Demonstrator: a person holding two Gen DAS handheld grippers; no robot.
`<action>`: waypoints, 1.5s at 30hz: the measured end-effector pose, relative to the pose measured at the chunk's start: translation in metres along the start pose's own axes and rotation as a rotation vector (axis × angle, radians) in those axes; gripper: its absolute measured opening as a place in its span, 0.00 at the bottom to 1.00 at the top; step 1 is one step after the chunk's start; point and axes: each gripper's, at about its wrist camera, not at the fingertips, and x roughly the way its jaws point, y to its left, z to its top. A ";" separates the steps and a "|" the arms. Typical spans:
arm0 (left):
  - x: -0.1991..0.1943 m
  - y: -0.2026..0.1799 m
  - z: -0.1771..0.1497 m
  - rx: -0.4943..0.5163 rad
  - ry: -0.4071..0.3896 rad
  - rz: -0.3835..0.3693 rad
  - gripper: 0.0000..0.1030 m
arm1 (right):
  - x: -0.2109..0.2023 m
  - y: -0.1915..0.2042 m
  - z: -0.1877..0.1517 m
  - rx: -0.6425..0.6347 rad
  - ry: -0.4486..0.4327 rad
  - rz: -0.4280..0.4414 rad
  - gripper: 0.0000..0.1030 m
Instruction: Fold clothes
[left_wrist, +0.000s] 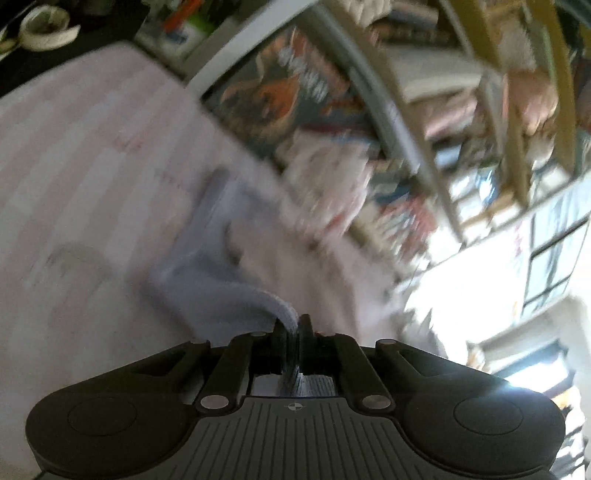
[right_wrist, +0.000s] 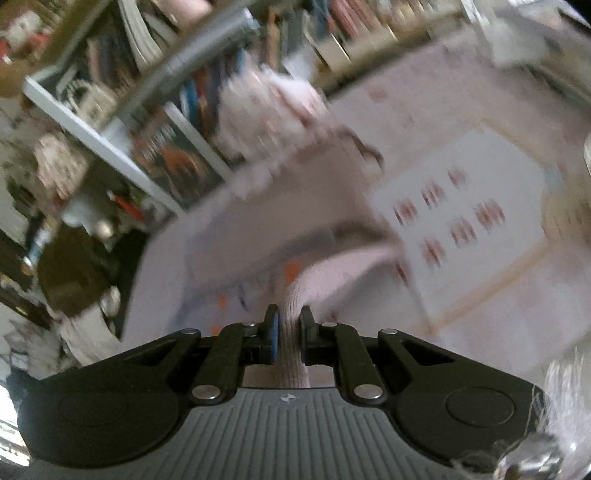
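The left gripper (left_wrist: 293, 330) has its two fingers almost shut, with only a thin gap. In that gap sits a fold of pale, bluish-white cloth (left_wrist: 221, 280). The cloth runs out ahead of the fingers and to their left, down toward a striped pink cover (left_wrist: 74, 155) that lies under it.

The right gripper (right_wrist: 288, 325) is nearly closed too. It pinches a thick edge of ribbed pink cloth (right_wrist: 295, 291). This cloth goes up and away in front of the fingers, then bends off to their right. Past it, farther right, lies a white sheet with small red marks (right_wrist: 461, 206). Behind everything stand shelves full of books (right_wrist: 166, 122).

Both views are very blurry, so it cannot be told for sure whether the two grippers hold one piece of clothing or two. The colors look different in each view, but the light could do that.

It looks like the person is in the lifting part of a fold, with cloth held up off the cover at two spots. The next move probably calls for bringing both held edges across and laying them flat. Both grips should stay tight until the cloth is down, and the two sides should land evenly so the fold is neat.
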 end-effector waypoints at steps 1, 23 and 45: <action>0.006 -0.002 0.007 -0.015 -0.031 -0.010 0.03 | 0.003 0.001 0.011 0.008 -0.021 0.014 0.10; 0.153 -0.001 0.076 0.028 -0.106 0.299 0.08 | 0.176 -0.034 0.130 0.083 0.027 -0.072 0.11; 0.199 -0.027 0.087 0.553 -0.025 0.467 0.03 | 0.238 -0.003 0.126 -0.591 0.058 -0.250 0.06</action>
